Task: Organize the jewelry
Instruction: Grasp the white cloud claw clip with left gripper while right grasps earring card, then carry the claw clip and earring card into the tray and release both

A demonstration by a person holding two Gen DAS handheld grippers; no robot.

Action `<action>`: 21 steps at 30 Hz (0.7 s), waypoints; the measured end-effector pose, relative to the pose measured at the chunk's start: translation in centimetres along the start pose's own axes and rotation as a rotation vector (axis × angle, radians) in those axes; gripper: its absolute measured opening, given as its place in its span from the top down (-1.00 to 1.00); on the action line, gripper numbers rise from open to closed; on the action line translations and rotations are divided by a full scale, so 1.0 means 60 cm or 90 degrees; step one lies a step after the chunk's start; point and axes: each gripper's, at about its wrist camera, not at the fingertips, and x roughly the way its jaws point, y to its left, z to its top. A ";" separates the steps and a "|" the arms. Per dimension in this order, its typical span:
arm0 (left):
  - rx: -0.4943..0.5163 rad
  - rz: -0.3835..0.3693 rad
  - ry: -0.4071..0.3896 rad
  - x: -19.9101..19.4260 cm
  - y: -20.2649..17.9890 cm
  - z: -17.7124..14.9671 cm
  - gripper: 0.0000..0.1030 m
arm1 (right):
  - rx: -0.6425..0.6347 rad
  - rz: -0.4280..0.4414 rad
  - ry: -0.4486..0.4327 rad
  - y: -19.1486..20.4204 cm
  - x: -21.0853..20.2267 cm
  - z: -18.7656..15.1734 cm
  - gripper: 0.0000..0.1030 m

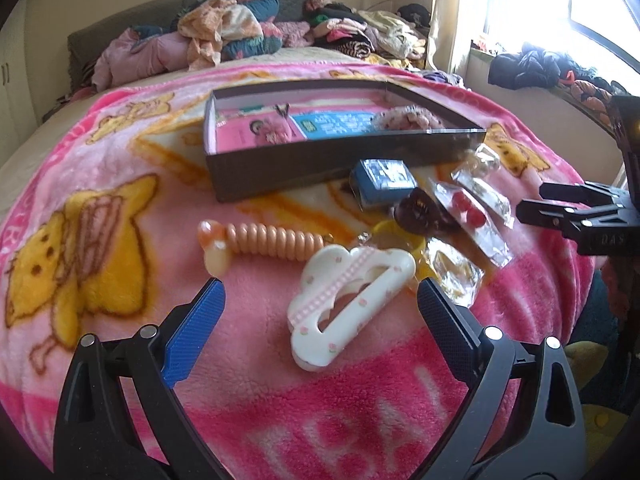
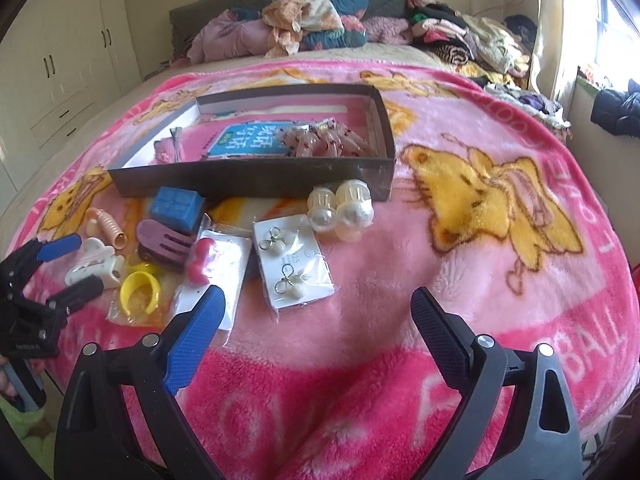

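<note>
A dark open box (image 1: 320,160) (image 2: 248,178) lies on the pink blanket and holds a pink hair tie (image 2: 328,142) and a small clip (image 2: 176,133). In front of it lie a white cloud hair claw (image 1: 348,300) (image 2: 94,268), an orange spiral hair tie (image 1: 272,238), a blue box (image 1: 382,182) (image 2: 176,206), a maroon claw clip (image 2: 164,246), red earrings in a bag (image 2: 202,260), a yellow ring (image 2: 140,286), a bow earring card (image 2: 292,268) and pearl clips (image 2: 342,210). My left gripper (image 1: 320,304) is open around the white claw. My right gripper (image 2: 318,312) is open and empty.
The pink blanket (image 2: 460,280) covers the bed. Piled clothes and pillows (image 2: 320,20) lie at the headboard. Wardrobes (image 2: 68,60) stand left, a window sill with clothes (image 1: 560,68) right. The right gripper shows at the left wrist view's right edge (image 1: 576,216).
</note>
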 end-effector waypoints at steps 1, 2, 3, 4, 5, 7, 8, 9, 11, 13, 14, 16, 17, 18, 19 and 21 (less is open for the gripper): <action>0.000 -0.002 0.004 0.004 -0.001 -0.001 -0.70 | -0.005 -0.002 0.003 0.001 0.005 0.002 -0.76; 0.000 -0.007 0.006 0.007 -0.002 -0.002 -0.68 | -0.012 -0.008 0.010 0.003 0.012 0.005 -0.76; 0.000 -0.011 0.006 0.008 -0.004 -0.003 -0.64 | -0.015 -0.011 0.017 0.004 0.018 0.007 -0.76; 0.002 -0.014 0.007 0.010 -0.005 -0.003 -0.57 | -0.022 -0.013 0.025 0.007 0.026 0.010 -0.71; 0.005 -0.017 0.006 0.012 -0.007 -0.003 -0.54 | -0.027 -0.014 0.030 0.009 0.031 0.012 -0.65; 0.007 -0.023 0.006 0.014 -0.009 -0.002 -0.48 | -0.040 -0.018 0.046 0.014 0.046 0.015 -0.56; 0.006 -0.024 0.006 0.015 -0.008 -0.002 -0.46 | -0.046 -0.019 0.049 0.015 0.050 0.016 -0.51; 0.004 -0.027 0.006 0.016 -0.009 -0.002 -0.39 | -0.051 -0.022 0.051 0.016 0.055 0.018 -0.49; -0.002 -0.034 0.008 0.019 -0.007 -0.001 -0.30 | -0.058 -0.021 0.058 0.019 0.066 0.020 -0.36; -0.002 -0.035 0.010 0.021 -0.007 -0.001 -0.18 | -0.057 -0.014 0.060 0.018 0.072 0.021 -0.27; -0.001 -0.037 0.011 0.022 -0.009 -0.001 -0.15 | -0.057 -0.008 0.060 0.018 0.073 0.022 -0.11; 0.000 -0.042 0.010 0.023 -0.009 -0.003 -0.04 | -0.062 0.004 0.060 0.019 0.072 0.021 0.03; 0.000 -0.043 0.010 0.024 -0.010 -0.004 -0.04 | -0.064 0.005 0.059 0.020 0.071 0.020 0.11; -0.002 -0.044 0.009 0.024 -0.009 -0.004 -0.04 | -0.066 0.006 0.058 0.022 0.068 0.019 0.13; -0.003 -0.045 0.009 0.024 -0.009 -0.004 -0.04 | -0.066 0.008 0.058 0.023 0.066 0.019 0.16; -0.002 -0.046 0.009 0.023 -0.009 -0.005 -0.03 | -0.062 0.020 0.057 0.022 0.060 0.016 0.18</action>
